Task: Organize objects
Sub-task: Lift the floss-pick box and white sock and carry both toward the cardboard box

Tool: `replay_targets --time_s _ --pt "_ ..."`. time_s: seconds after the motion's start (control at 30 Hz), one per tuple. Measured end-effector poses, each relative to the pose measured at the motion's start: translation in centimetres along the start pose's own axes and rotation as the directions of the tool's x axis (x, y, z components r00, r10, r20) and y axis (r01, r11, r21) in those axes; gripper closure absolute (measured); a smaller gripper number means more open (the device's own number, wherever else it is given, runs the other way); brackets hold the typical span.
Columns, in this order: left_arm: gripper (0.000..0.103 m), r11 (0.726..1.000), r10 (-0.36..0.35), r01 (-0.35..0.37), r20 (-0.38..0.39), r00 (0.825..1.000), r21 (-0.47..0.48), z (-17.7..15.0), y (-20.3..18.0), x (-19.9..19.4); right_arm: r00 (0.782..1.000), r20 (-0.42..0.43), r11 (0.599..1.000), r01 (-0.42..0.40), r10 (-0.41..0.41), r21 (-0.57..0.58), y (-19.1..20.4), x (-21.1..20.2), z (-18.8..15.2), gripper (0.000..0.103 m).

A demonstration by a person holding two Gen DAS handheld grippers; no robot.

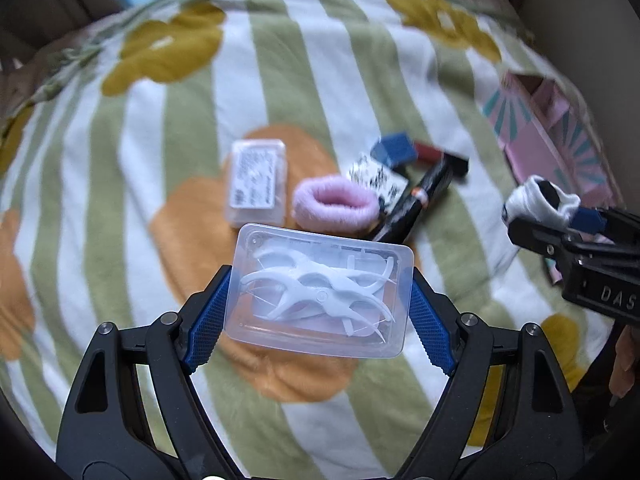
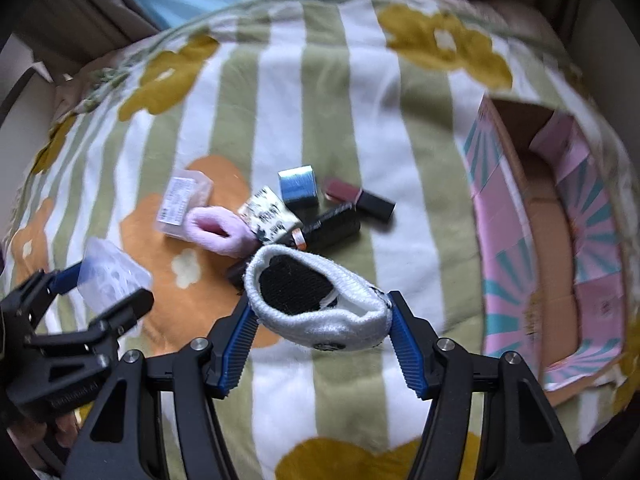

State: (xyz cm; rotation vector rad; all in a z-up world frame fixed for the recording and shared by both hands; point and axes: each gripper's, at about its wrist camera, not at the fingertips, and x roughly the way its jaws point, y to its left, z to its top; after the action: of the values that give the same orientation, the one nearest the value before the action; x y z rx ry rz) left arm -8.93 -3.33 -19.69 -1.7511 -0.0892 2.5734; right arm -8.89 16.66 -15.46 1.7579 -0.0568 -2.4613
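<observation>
My left gripper (image 1: 320,296) is shut on a clear plastic case of white floss picks (image 1: 320,292) and holds it above the blanket; the case also shows in the right wrist view (image 2: 114,276). My right gripper (image 2: 320,312) is shut on a white and black sock (image 2: 316,300), held above the blanket; the sock also shows in the left wrist view (image 1: 540,200). On the blanket lie a pink hair scrunchie (image 1: 334,204), a small clear labelled box (image 1: 258,182), a blue cube (image 1: 394,150), a black tube (image 1: 420,200), a printed packet (image 1: 376,178) and a dark red lipstick (image 2: 358,198).
An open pink and teal cardboard box (image 2: 508,240) stands at the right, its inside brown and bare. A green and white striped blanket (image 2: 352,120) with yellow and orange flowers covers the surface. Brown upholstery (image 2: 80,12) lies beyond it.
</observation>
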Motion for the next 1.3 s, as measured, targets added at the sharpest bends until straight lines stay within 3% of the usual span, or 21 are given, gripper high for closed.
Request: replay_targets --time_s 0.13,0.37,0.83,1.0,1.03,1.3 --pt "0.022 0.999 0.027 -0.025 0.049 0.998 -0.048 0.4 -1.0 -4.1 0.999 0.049 0.999 0.006 -0.003 -0.05 0.4 -3.6 0.6 0.044" --pt "0.022 0.977 0.042 -0.021 0.097 0.994 -0.211 -1.2 -2.2 -10.4 0.995 0.092 0.997 -0.018 0.025 -0.078 -0.1 -8.2 -0.4 0.044" --pt "0.022 0.965 0.09 -0.045 0.164 0.982 -0.259 -1.5 -4.0 -14.7 0.986 0.159 0.997 -0.038 0.048 -0.07 -1.9 -12.0 -1.0 0.044" --pt "0.022 0.971 0.077 -0.03 0.191 0.979 -0.237 0.3 -5.5 -15.4 0.983 0.184 1.0 -0.02 0.024 -0.022 -4.4 -13.2 -0.6 0.044" --pt "0.022 0.942 0.129 -0.059 0.195 0.972 -0.329 0.9 -6.0 -15.5 0.982 0.188 1.0 -0.015 0.016 -0.011 -5.0 -13.4 -0.6 0.044" --pt "0.022 0.979 0.057 -0.008 0.236 0.97 -0.203 7.3 -11.6 -14.7 0.982 0.179 0.994 0.046 -0.063 0.099 -11.6 -14.0 -0.5 0.044"
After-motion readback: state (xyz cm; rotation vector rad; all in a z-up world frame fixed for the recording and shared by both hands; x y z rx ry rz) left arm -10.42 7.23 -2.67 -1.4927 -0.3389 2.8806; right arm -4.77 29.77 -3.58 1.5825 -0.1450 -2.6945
